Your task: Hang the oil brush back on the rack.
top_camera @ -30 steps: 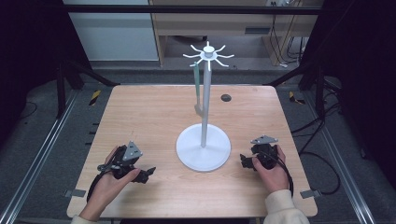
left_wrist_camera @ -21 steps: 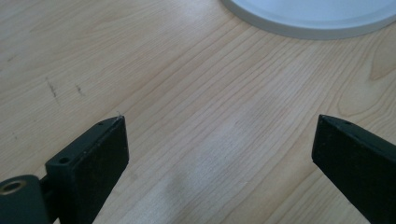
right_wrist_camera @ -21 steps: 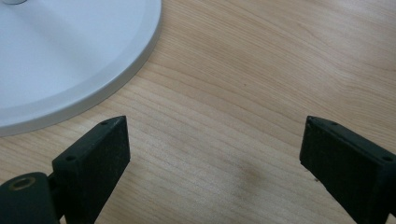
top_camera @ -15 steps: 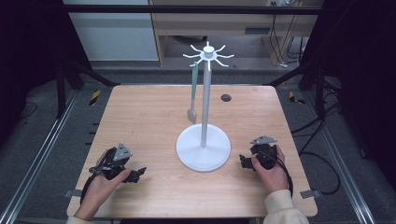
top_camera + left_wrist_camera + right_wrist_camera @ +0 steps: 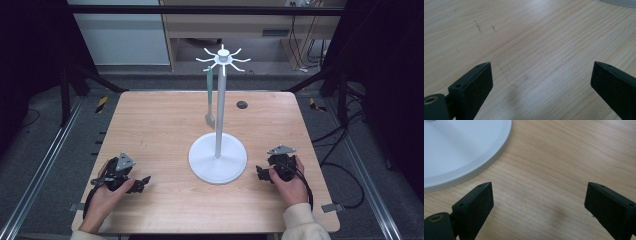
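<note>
jaws spread on both black grippers; grained wooden table; round white stand

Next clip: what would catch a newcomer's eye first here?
The tall white stand at the middle of the wooden table, its round base toward the near edge, with a pale green utensil hanging from one top hook. Then the left gripper and right gripper, both open, flanking the base.

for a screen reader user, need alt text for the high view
A white hook stand stands on a wooden table with a pale utensil hanging from one hook. A person's hands rest near the front edge, holding the left claw and the right claw.
</note>
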Available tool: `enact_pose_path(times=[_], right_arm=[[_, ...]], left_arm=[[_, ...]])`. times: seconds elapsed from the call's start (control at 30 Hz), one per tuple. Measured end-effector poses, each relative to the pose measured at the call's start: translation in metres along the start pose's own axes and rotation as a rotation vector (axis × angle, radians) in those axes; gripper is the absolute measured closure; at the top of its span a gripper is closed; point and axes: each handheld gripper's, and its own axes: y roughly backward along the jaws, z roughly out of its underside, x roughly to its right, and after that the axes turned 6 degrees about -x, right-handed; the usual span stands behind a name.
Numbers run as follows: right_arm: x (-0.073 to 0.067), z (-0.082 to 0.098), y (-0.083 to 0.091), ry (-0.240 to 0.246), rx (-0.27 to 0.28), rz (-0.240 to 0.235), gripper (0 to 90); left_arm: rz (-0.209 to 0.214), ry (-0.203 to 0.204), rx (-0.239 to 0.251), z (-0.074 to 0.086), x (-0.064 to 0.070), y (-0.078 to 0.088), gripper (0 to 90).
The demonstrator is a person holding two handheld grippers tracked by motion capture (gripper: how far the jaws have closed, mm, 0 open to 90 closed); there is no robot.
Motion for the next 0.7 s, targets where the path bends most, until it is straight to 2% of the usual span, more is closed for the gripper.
enact_pose_path(times=[0.4, 0.7], right_arm=[[0.0, 0.0, 0.0, 0.001, -0.002, 0.0, 9.1], [0.0, 0.0, 0.001, -0.001, 0.0, -0.005, 9.1]], left_arm=[[-0.021, 0.034, 0.004, 0.014, -0.011, -0.001, 3.7], [-0.03, 0.058, -0.003, 0.016, -0.012, -0.001, 3.5]])
